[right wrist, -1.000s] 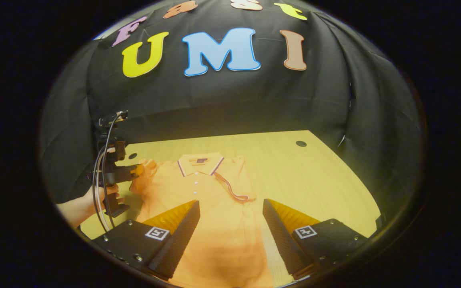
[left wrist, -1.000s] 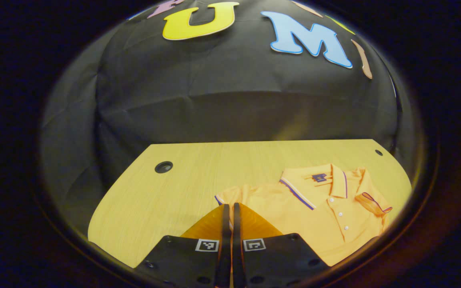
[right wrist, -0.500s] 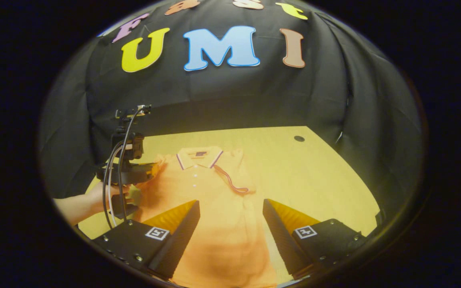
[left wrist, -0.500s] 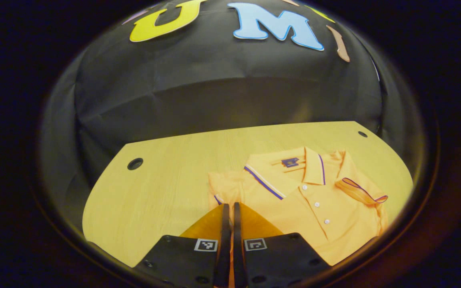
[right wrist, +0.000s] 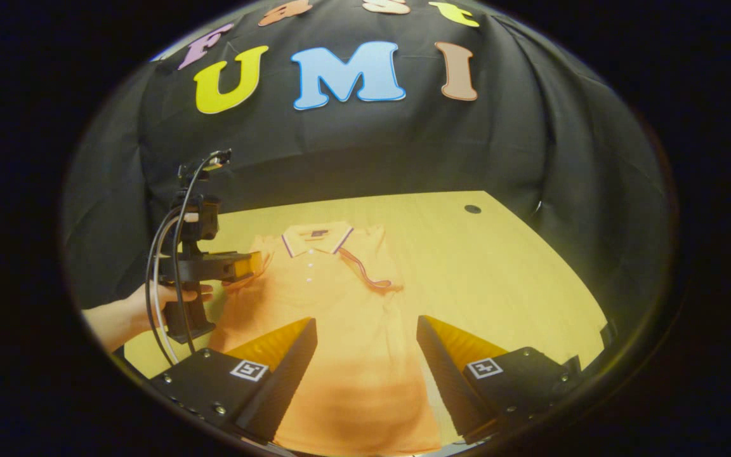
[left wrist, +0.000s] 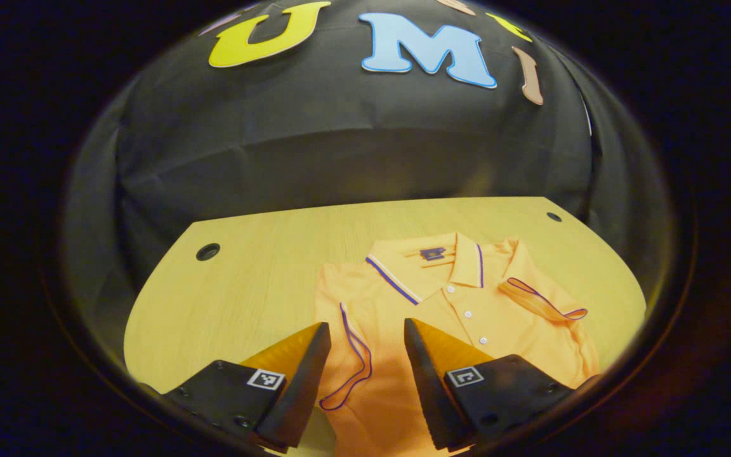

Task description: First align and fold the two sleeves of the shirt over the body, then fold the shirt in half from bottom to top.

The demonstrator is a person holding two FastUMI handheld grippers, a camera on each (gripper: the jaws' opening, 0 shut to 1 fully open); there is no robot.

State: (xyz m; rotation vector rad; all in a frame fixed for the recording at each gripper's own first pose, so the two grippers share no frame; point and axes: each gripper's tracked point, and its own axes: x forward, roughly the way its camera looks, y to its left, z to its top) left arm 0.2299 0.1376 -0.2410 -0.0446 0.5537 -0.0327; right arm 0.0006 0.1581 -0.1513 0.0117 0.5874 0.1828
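Orange shirt (left wrist: 441,330) (purple-and-white trim at collar, sleeve cuffs); pale yellow wood-grain table (left wrist: 245,285).

This is a recording booth, a staged set and not anybody's home. Black cloth (right wrist: 530,146) hangs as a wall straight ahead of both claws and wraps round the sides, creased and draped, with no window or furniture behind it. In front of it stands one pale wooden table (left wrist: 257,273) of the office-desk kind, with round cable holes (left wrist: 208,252) near its far corners. Out to the left of the right claw, a hand (right wrist: 150,301) grips a handle trailing black cables (right wrist: 159,254), with a small camera rig on top.
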